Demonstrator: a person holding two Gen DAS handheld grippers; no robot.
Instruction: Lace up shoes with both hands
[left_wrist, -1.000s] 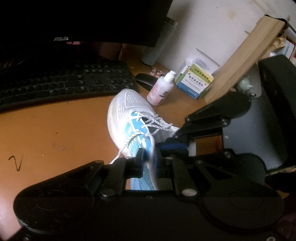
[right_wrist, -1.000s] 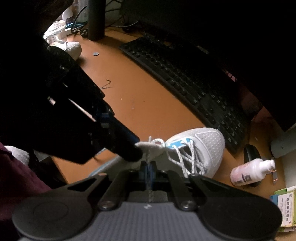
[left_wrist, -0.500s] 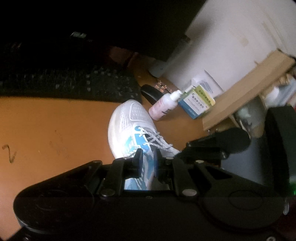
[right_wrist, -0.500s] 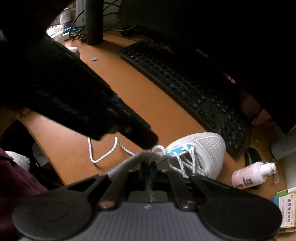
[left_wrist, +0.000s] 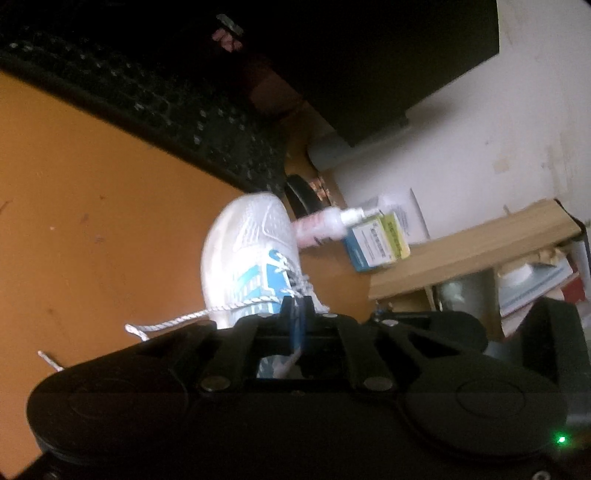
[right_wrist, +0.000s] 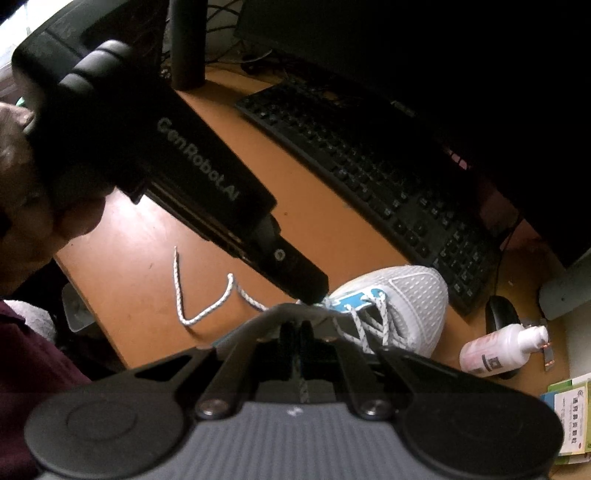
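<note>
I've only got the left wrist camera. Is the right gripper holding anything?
Observer: Yes. The right gripper is shut on the lace, which runs back between its fingers.
Operator: Where does my left gripper sit on the shoe?
Observer: The left gripper has its tip at the top eyelets of the shoe, right next to the right gripper.
Operator: And the loose end, past the edge of my frame?
Observer: The loose end lies on the desk in a V shape, beside the shoe and clear of the keyboard.
</note>
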